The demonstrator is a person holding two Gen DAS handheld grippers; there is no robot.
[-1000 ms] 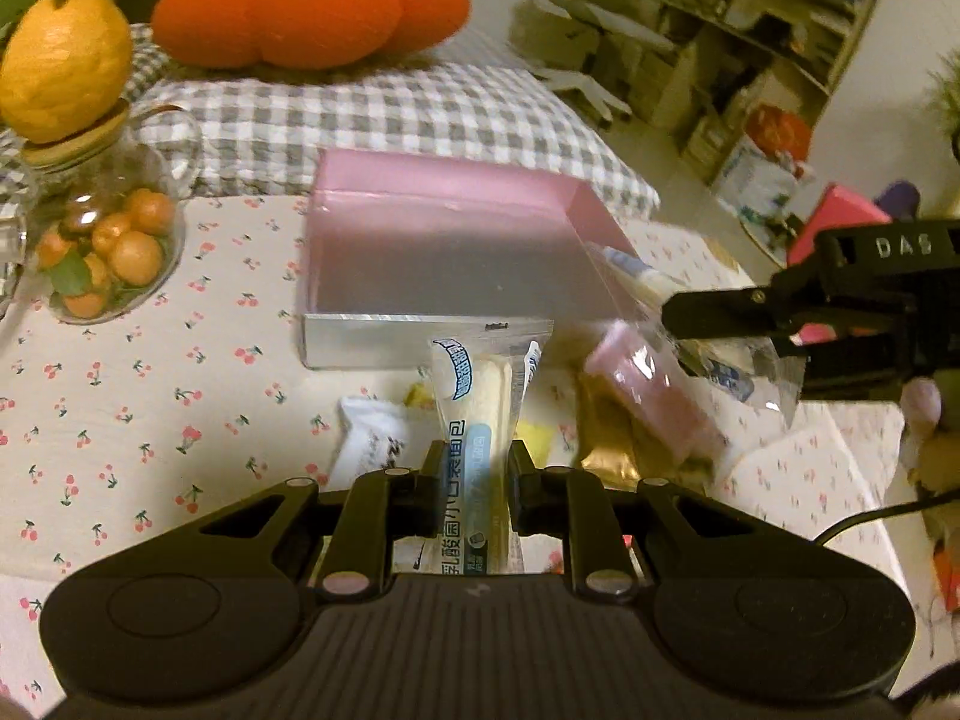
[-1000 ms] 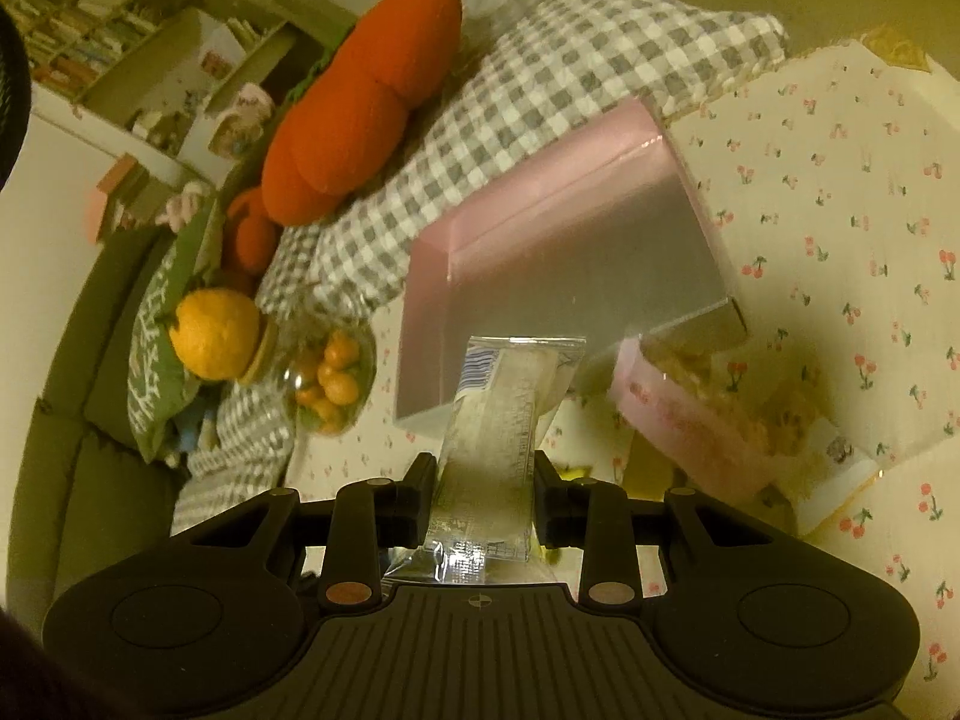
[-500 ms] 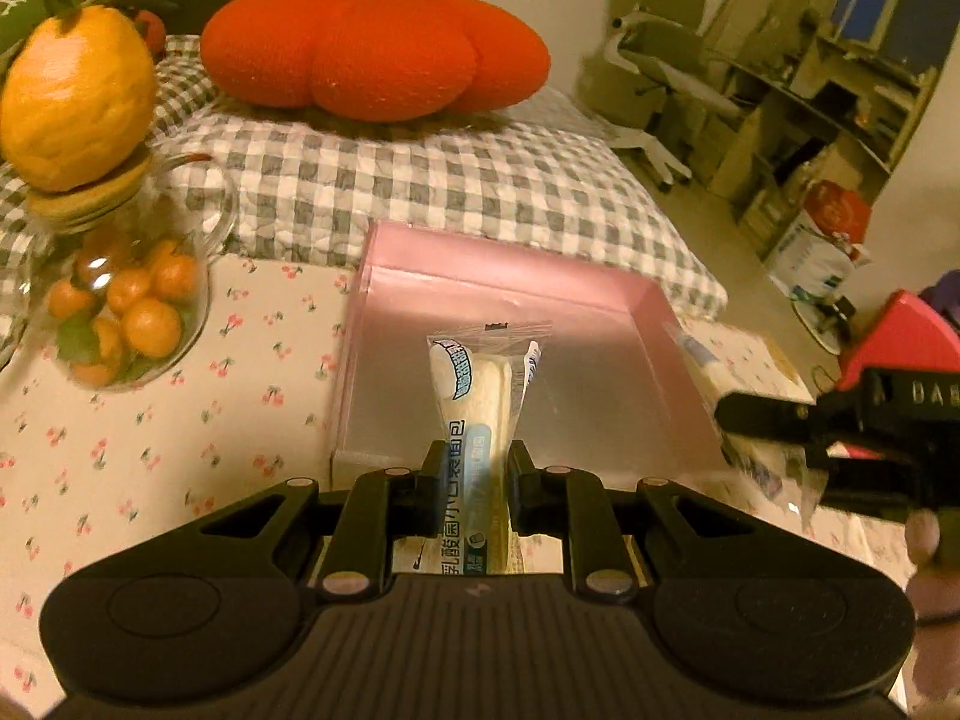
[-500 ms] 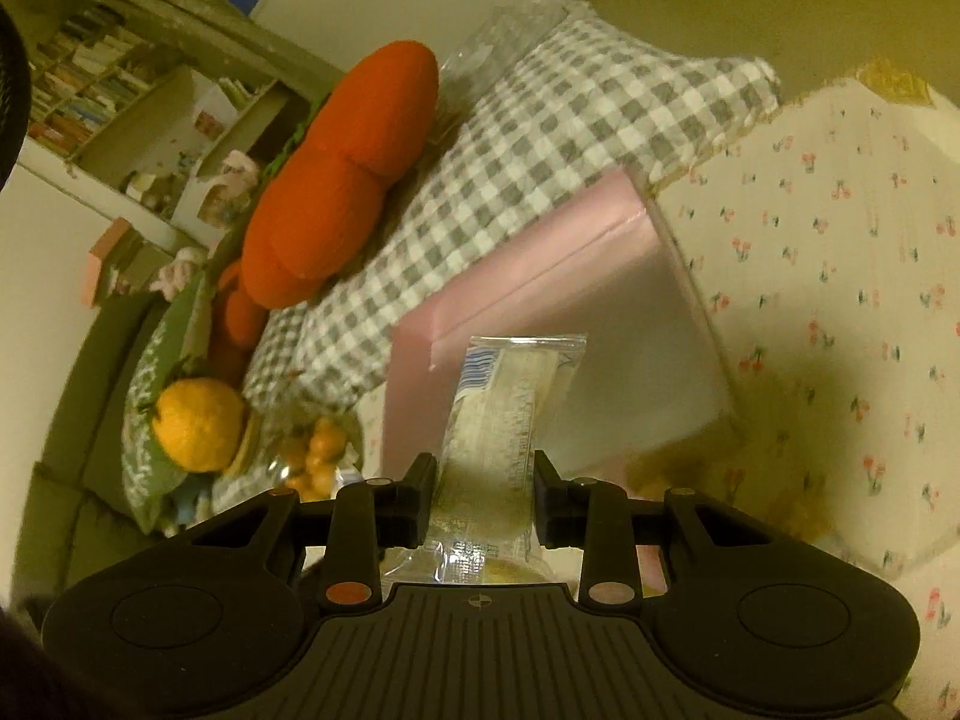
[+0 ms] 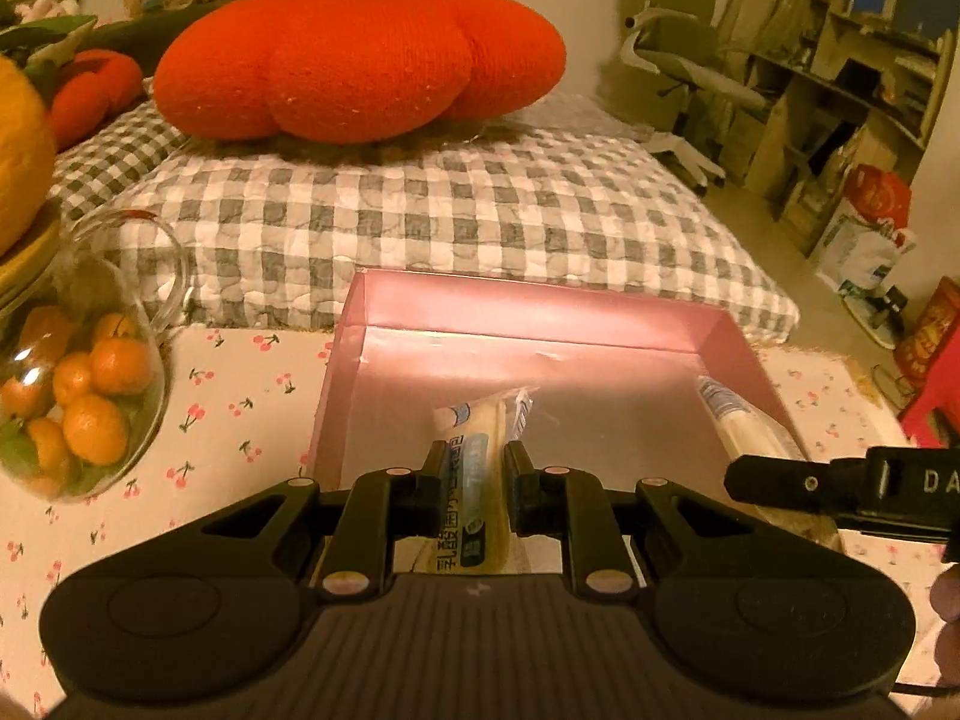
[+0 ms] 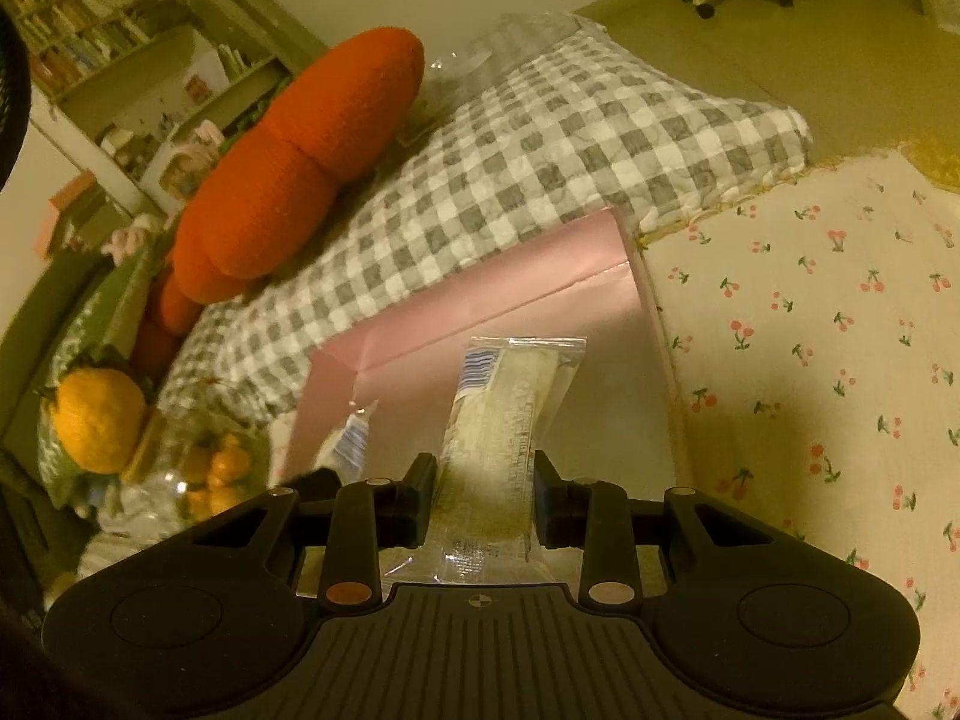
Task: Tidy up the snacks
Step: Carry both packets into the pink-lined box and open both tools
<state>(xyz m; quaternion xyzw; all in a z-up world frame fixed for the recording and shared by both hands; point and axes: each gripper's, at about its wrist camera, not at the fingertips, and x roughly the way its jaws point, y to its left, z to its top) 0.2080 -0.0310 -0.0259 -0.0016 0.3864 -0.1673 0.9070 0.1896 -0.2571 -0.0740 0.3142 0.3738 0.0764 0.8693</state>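
Observation:
A shallow pink box (image 5: 540, 312) lies on the cherry-print cloth. My left gripper (image 5: 477, 468) is shut on a long bread packet with a blue label (image 5: 474, 450), whose tip hangs low over the box floor. My right gripper (image 5: 756, 480) comes in from the right, over the box's right side, with a second clear packet (image 5: 741, 420). In the right wrist view, the right gripper (image 6: 483, 474) is shut on that clear bread packet (image 6: 498, 414) above the pink box (image 6: 480, 300). The left packet's end (image 6: 351, 438) shows at the box's left.
A glass jar of small oranges (image 5: 78, 396) stands left of the box, a big yellow fruit (image 6: 96, 420) on its lid. Behind the box lie a checked quilt (image 5: 420, 210) and an orange pumpkin cushion (image 5: 360, 54). Cherry-print cloth (image 6: 810, 360) spreads to the right.
Both grippers have moved forward from the snack pile to over the pink box, each keeping its packet. The loose snacks on the cloth have dropped out of view.

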